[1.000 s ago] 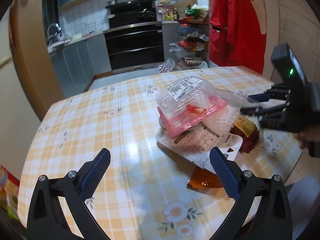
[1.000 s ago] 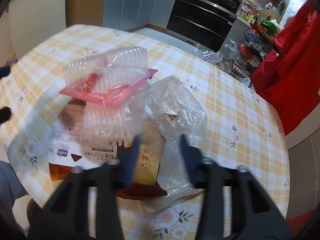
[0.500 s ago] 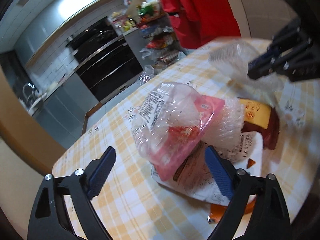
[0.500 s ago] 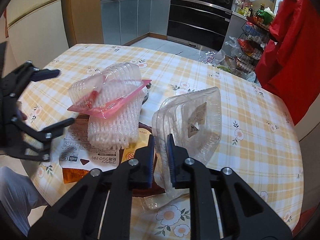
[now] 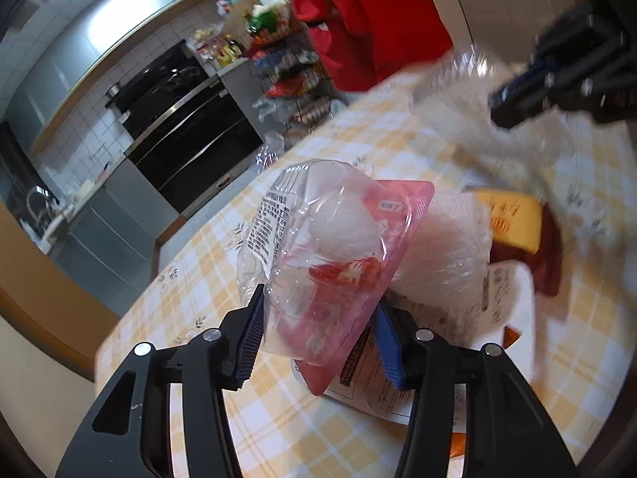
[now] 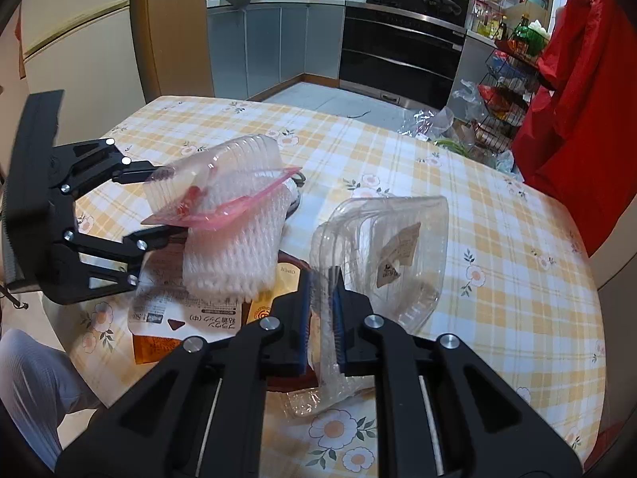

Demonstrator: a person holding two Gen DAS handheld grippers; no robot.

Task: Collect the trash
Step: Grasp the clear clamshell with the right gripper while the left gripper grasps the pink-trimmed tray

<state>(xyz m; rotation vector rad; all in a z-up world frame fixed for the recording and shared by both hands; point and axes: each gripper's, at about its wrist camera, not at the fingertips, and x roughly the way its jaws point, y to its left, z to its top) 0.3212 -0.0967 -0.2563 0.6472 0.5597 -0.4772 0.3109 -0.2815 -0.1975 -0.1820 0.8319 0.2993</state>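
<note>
Item one: clear moulded-plastic clamshell tray with a pink rim and printed label (image 5: pixel 318 255). It sits between the blue pads of the left gripper (image 5: pixel 318 338), whose jaws have just been closing; both pads meet its sides, pinching it. It overlaps a white foam-net sleeve (image 6: pixel 235 255).

Item two: clear ribbed-plastic clamshell box with a small paper sticker (image 6: pixel 390 247). Its near edge is nipped in the right gripper (image 6: pixel 320 314), pads pressed almost together on the thin wall (the box stands tilted up above the cloth).

Beneath both: a flat white printed packet (image 6: pixel 191 314) and a yellow-and-brown wrapper (image 5: pixel 513 219), on the yellow-checked flowered tablecloth (image 6: pixel 497 239).
</note>
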